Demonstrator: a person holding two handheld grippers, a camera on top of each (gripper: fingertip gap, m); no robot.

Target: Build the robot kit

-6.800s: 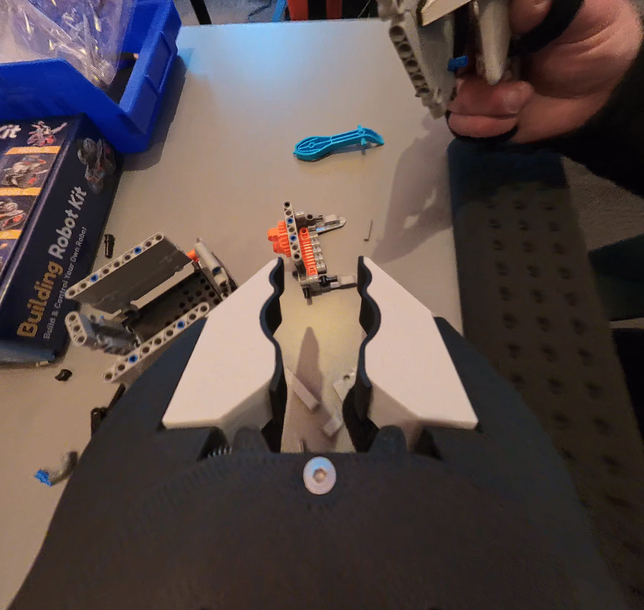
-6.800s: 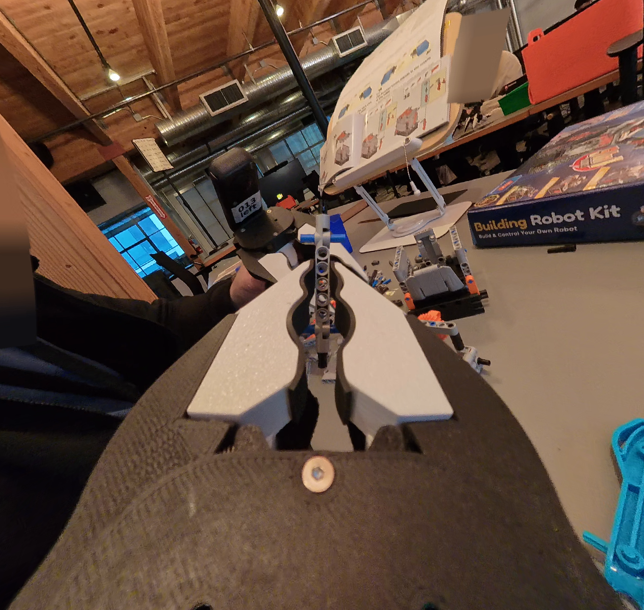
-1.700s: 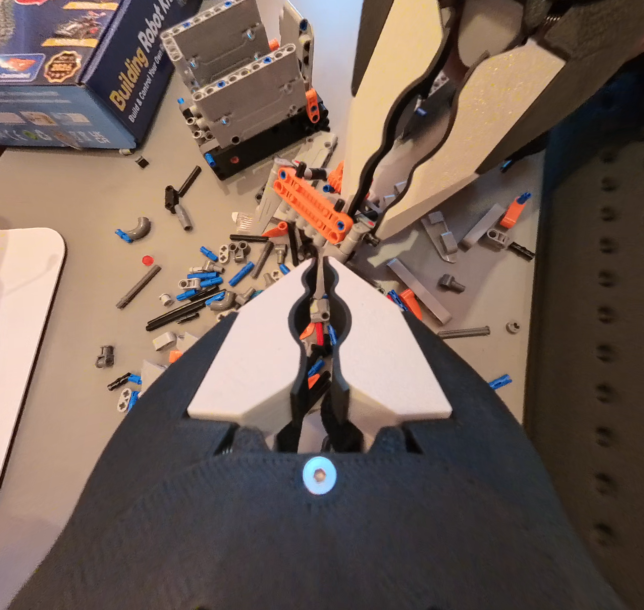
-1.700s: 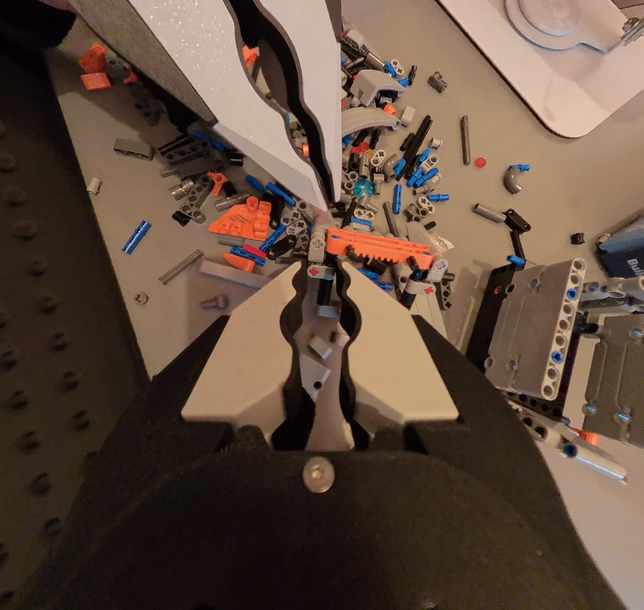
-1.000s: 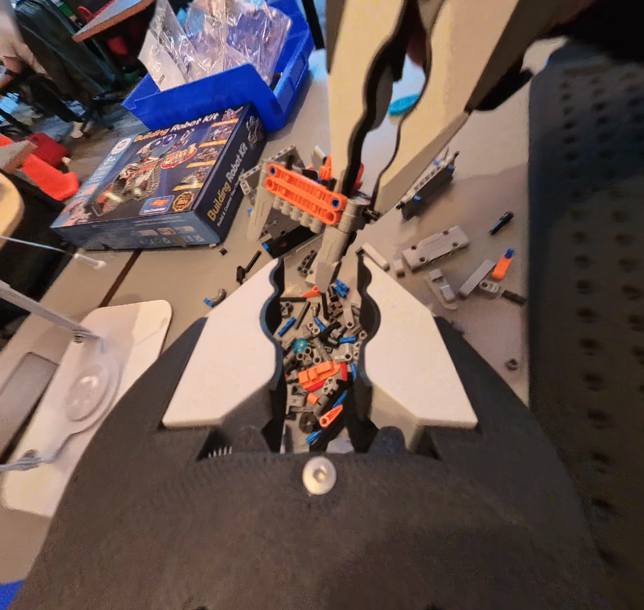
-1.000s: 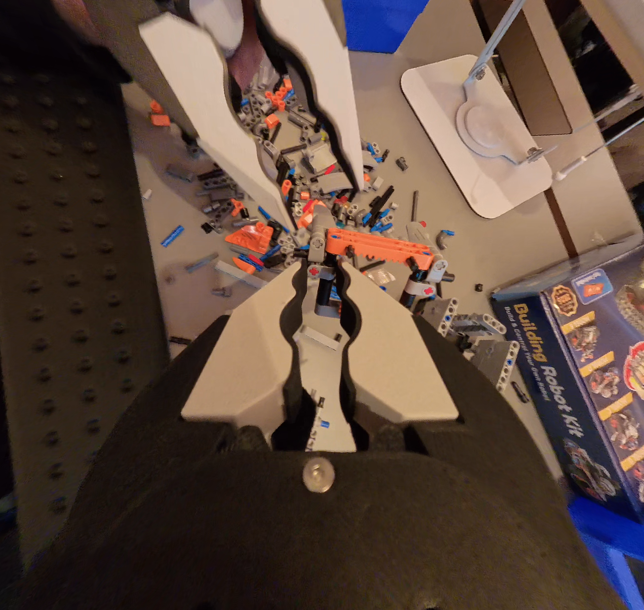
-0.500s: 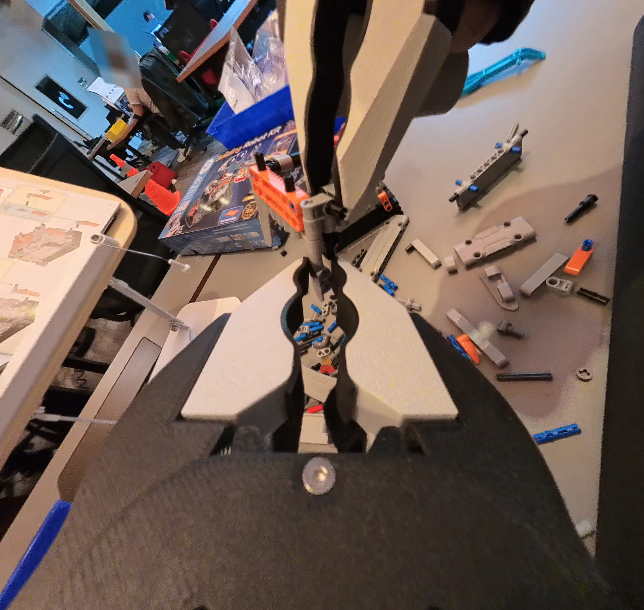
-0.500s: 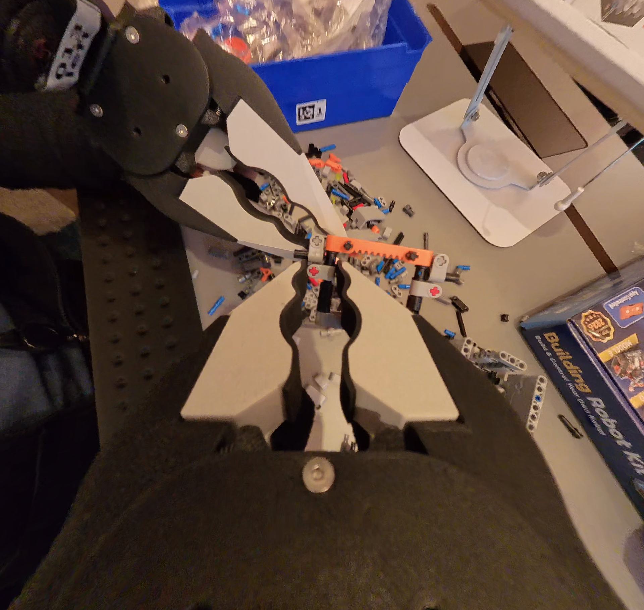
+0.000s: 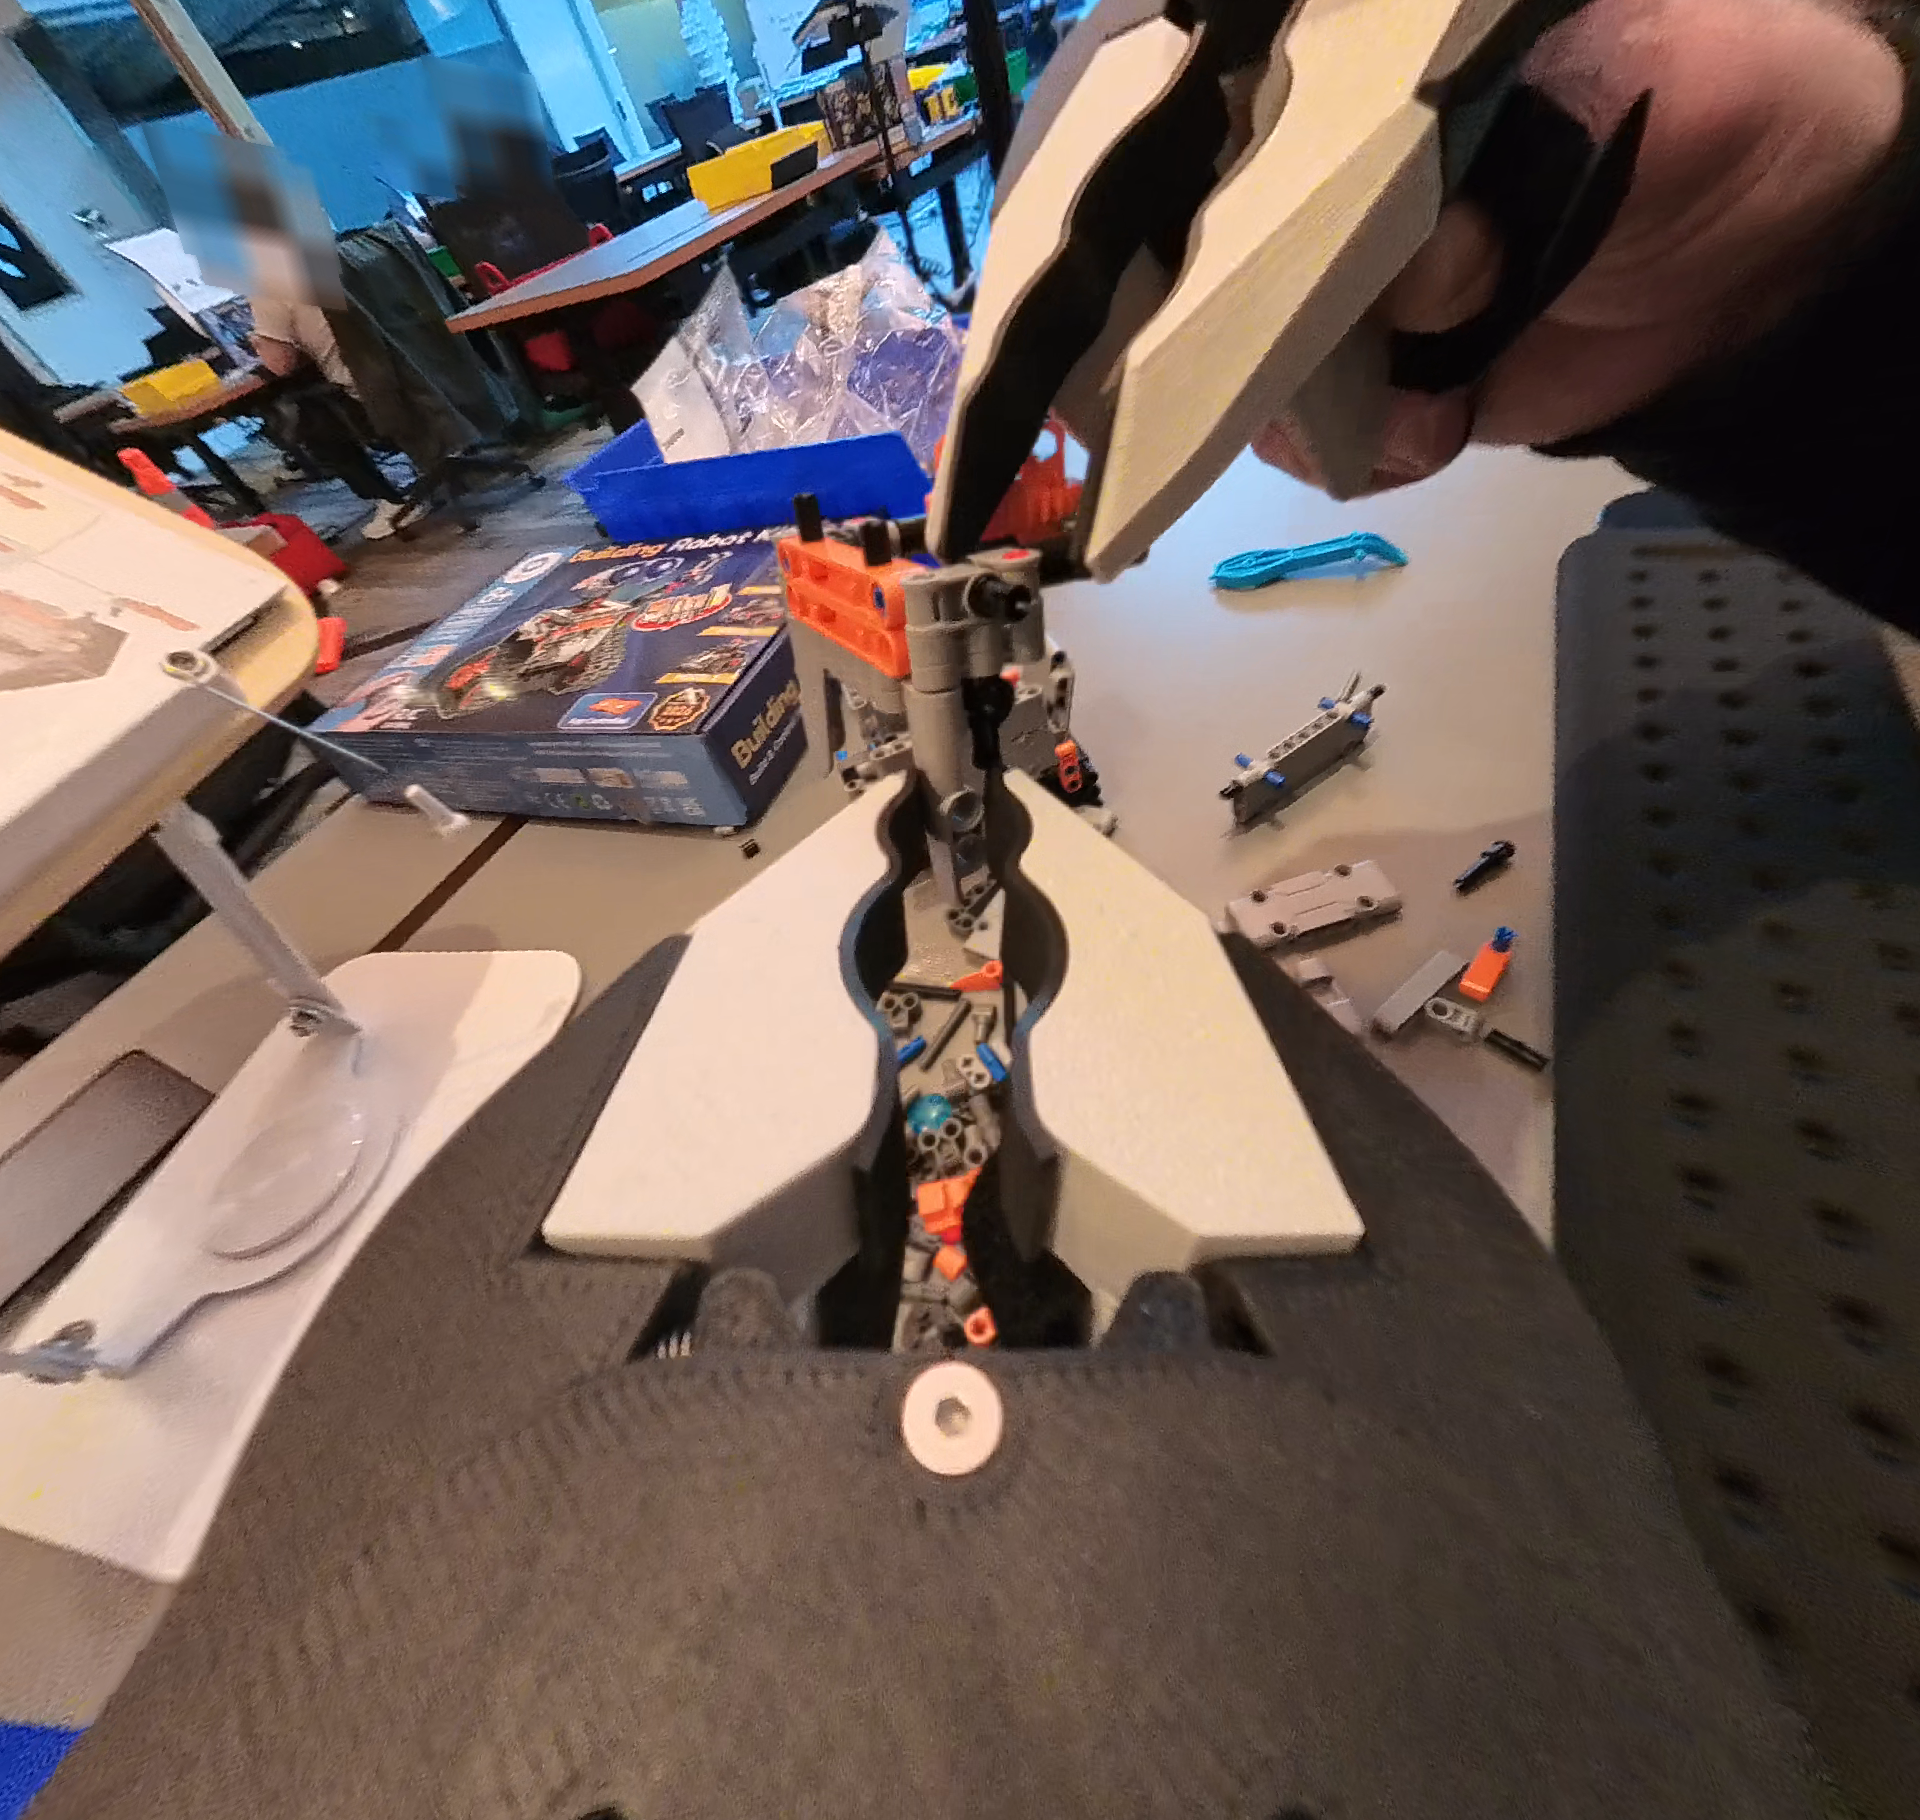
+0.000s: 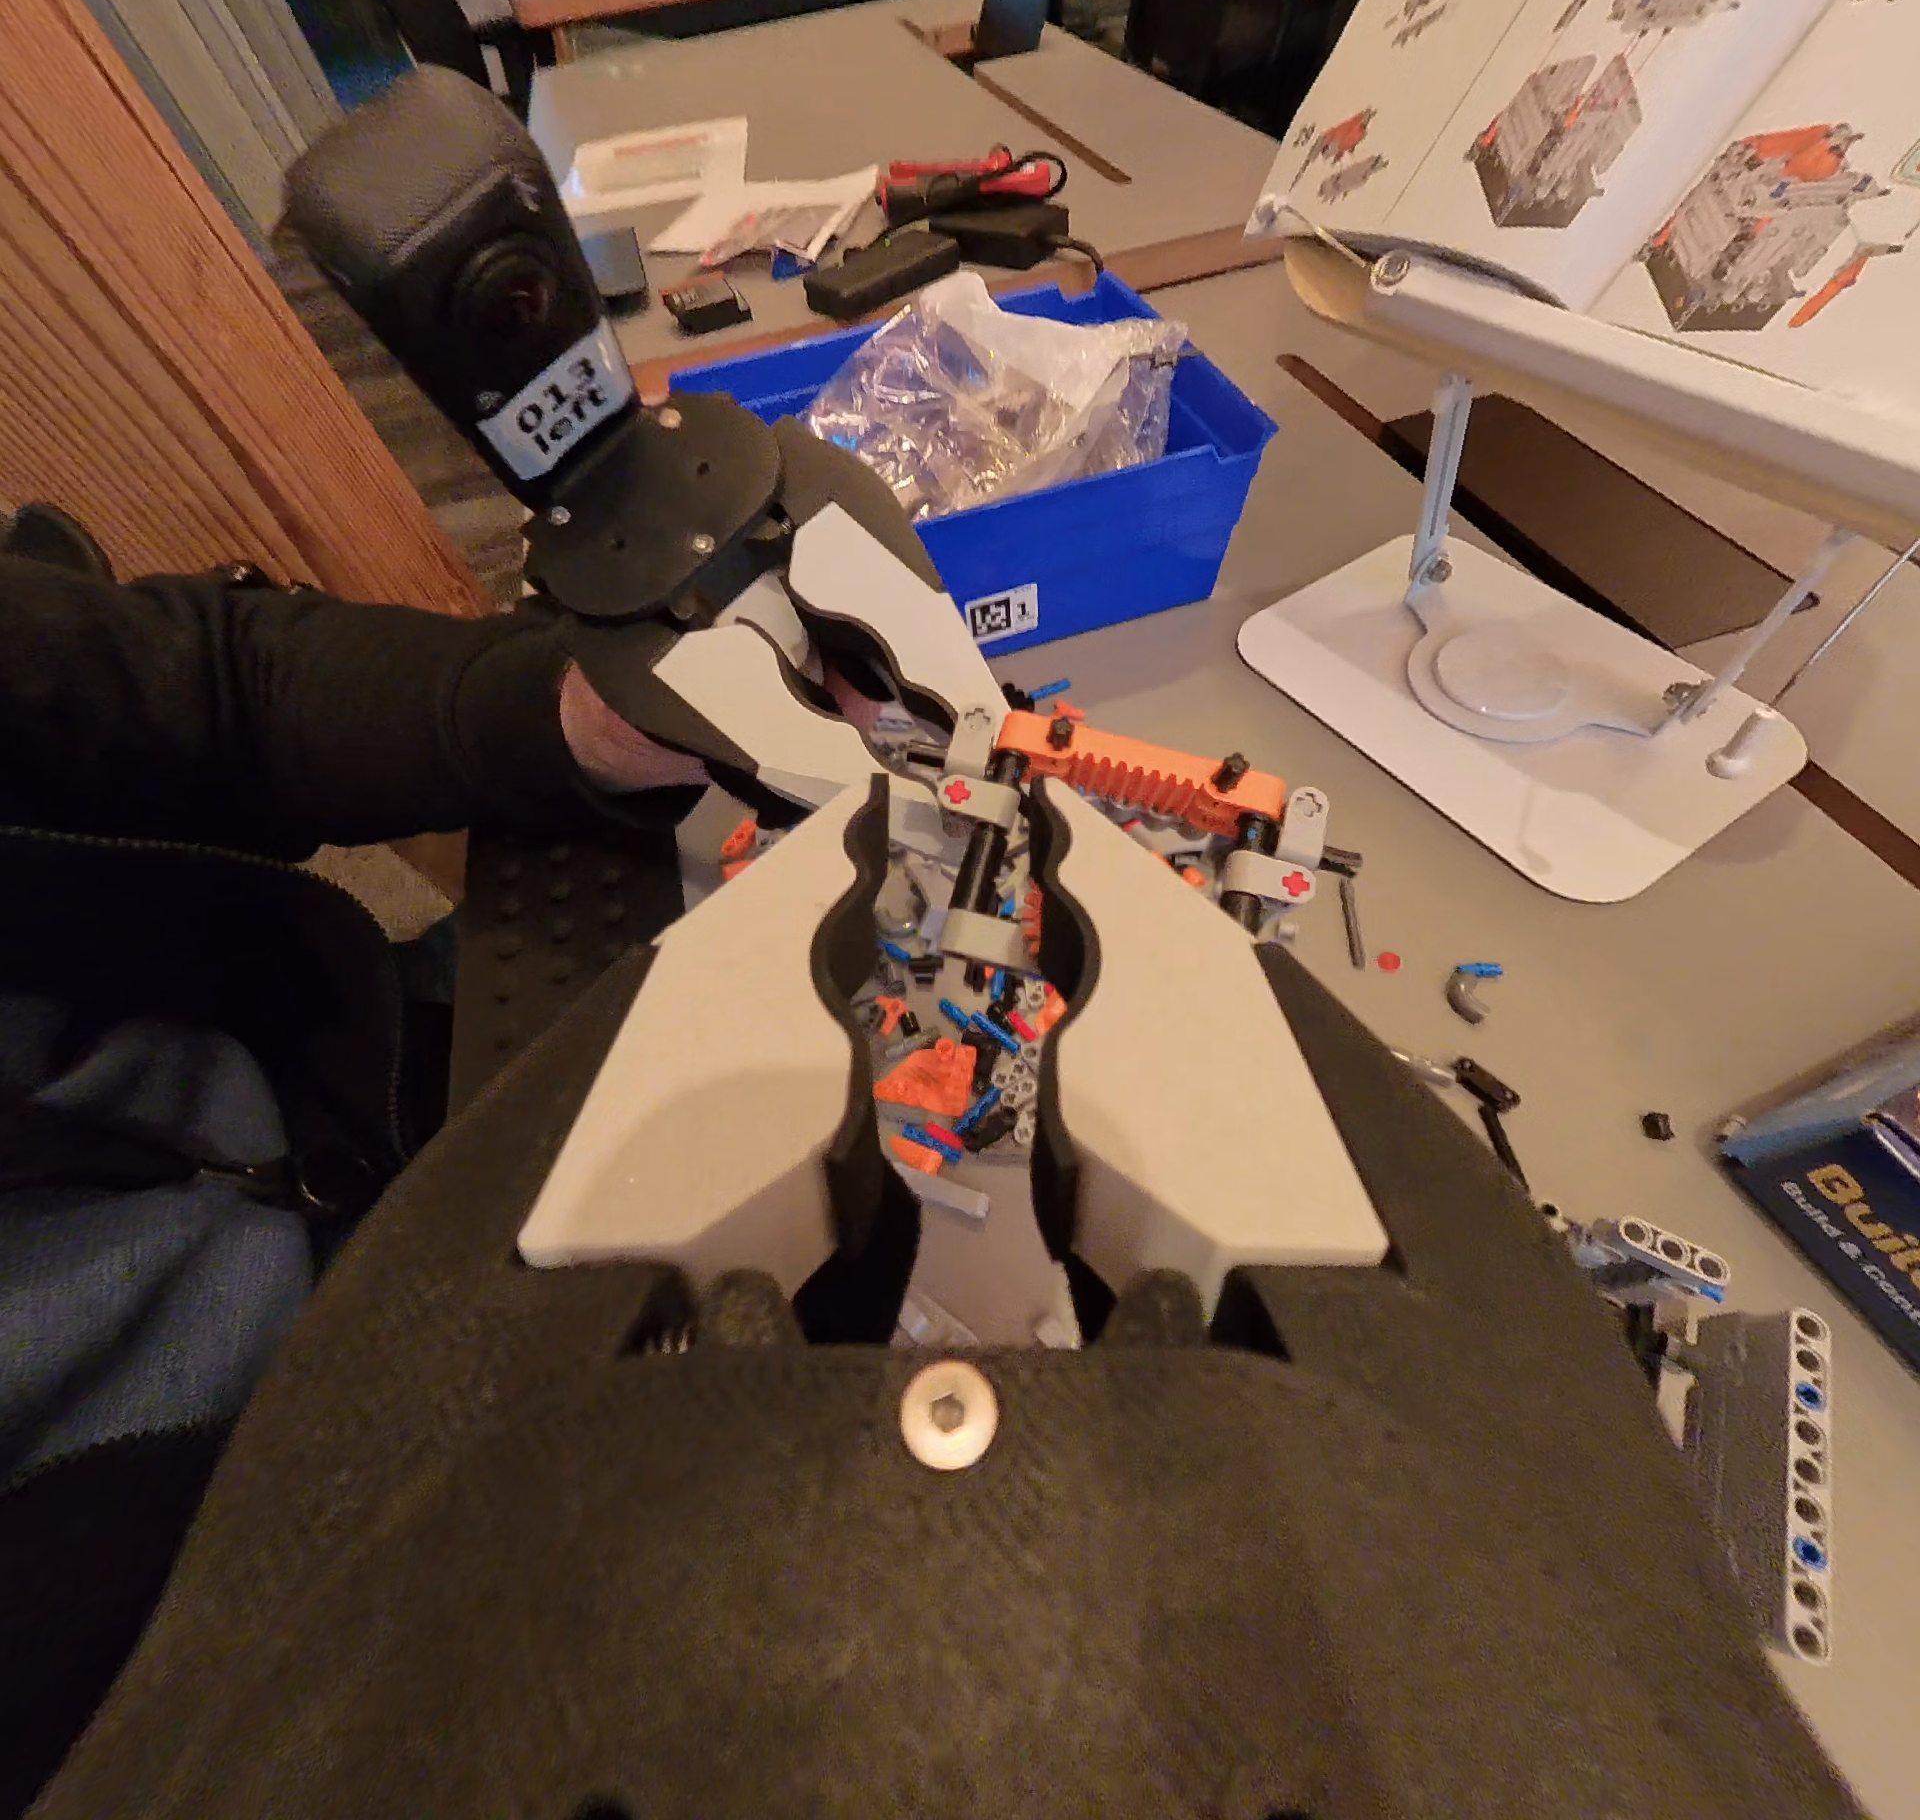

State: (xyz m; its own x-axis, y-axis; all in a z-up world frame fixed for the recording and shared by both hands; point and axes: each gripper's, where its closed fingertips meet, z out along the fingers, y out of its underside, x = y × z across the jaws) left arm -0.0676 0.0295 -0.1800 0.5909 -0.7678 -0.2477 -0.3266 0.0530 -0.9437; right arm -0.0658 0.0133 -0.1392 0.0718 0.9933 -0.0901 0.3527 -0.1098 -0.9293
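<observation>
A small assembly with an orange toothed beam point(image 10: 1132, 783), grey connectors and black axles is held in the air between both grippers. My left gripper point(image 9: 961, 799) is shut on its grey upright end point(image 9: 951, 690). My right gripper point(image 10: 961, 799) is shut on the grey and black connector point(image 10: 977, 856) at the same end. Each gripper also shows in the other's view: the right one point(image 9: 1013, 560) comes down from the upper right, and the left one point(image 10: 961, 721) comes in from the left.
A pile of loose parts point(image 10: 956, 1064) lies on the grey table below. A blue bin point(image 10: 1091, 544) with plastic bags, a white book stand point(image 10: 1507, 710), the kit box point(image 9: 582, 700), a larger grey build point(image 10: 1766, 1458) and a black dotted mat point(image 9: 1745, 939) surround it. Across from one pair of fingers to the other is roughly 4 cm. From the left gripper's tips to the larger grey build point(image 10: 1766, 1458) is close to 20 cm.
The assembly has been lifted off the parts pile and tilted upward. My left gripper opened about a second ago and has shut again on the grey end. My right gripper has kept its hold.
</observation>
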